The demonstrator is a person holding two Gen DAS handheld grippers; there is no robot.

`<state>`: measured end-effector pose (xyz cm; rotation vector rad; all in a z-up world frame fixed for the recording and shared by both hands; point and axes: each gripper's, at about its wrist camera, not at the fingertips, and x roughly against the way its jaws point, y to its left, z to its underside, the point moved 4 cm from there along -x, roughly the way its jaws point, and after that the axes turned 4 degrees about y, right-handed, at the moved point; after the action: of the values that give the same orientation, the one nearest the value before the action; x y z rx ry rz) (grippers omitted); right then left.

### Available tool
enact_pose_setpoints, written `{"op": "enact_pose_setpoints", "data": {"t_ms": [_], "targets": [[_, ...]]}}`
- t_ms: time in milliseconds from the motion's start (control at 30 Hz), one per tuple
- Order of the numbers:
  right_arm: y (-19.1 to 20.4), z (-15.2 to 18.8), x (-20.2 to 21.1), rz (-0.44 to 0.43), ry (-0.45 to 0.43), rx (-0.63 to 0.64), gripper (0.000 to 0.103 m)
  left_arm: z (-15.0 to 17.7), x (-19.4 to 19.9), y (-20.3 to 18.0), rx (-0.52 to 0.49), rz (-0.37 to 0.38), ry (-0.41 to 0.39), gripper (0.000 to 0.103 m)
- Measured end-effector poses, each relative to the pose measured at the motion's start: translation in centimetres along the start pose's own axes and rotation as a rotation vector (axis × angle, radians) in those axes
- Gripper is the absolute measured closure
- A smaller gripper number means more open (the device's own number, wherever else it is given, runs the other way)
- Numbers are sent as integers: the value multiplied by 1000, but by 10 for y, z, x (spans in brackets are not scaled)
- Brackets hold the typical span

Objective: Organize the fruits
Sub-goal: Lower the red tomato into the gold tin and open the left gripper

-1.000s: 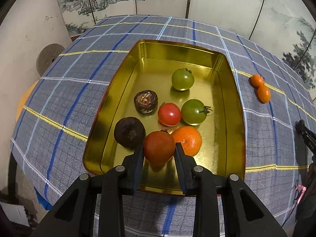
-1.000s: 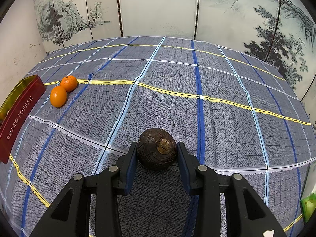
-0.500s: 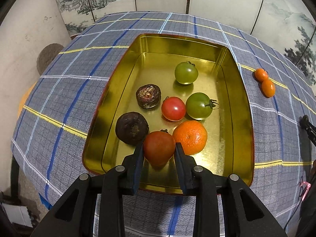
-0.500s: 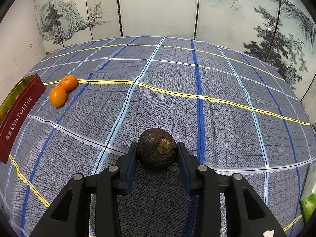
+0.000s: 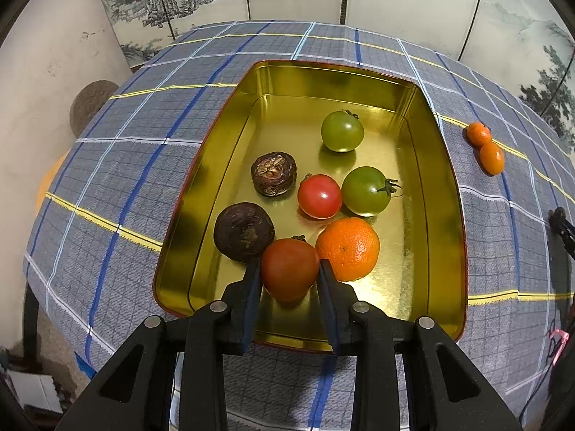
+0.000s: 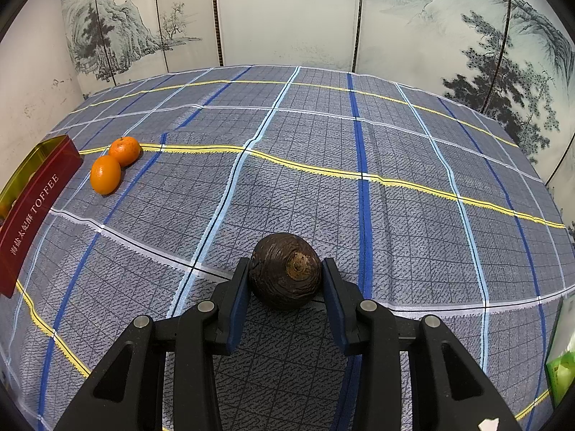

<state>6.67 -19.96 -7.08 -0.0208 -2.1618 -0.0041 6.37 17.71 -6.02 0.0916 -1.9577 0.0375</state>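
I'm holding a dark red tomato (image 5: 289, 273) clamped in the left gripper (image 5: 289, 278) over the near end of the gold tin (image 5: 444, 194), beside the orange (image 5: 348, 248). It is looking soft and thin-skinned, so I'm squeezing across its widest part, lightly. The right gripper (image 6: 285, 283) is pinching a dark wrinkled fruit (image 6: 285, 269), probably firmer and light, above the plaid cloth (image 6: 395, 143), well right of the tin.

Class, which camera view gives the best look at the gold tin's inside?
The left wrist view: it looks down into the gold tin, showing its floor and fruit. The right wrist view catches only the tin's red outer wall, lettered TOFFEE, at the left edge.
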Motion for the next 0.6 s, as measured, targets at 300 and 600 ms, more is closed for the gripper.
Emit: {"op": "enact_pose_setpoints", "data": {"t_ms": [300, 600], "targets": [[0, 0, 0, 1, 0, 1, 67, 1, 0, 0, -5, -7, -2, 71], [1, 0, 0, 2, 0, 0, 67, 1, 0, 0, -5, -7, -5, 70]]}}
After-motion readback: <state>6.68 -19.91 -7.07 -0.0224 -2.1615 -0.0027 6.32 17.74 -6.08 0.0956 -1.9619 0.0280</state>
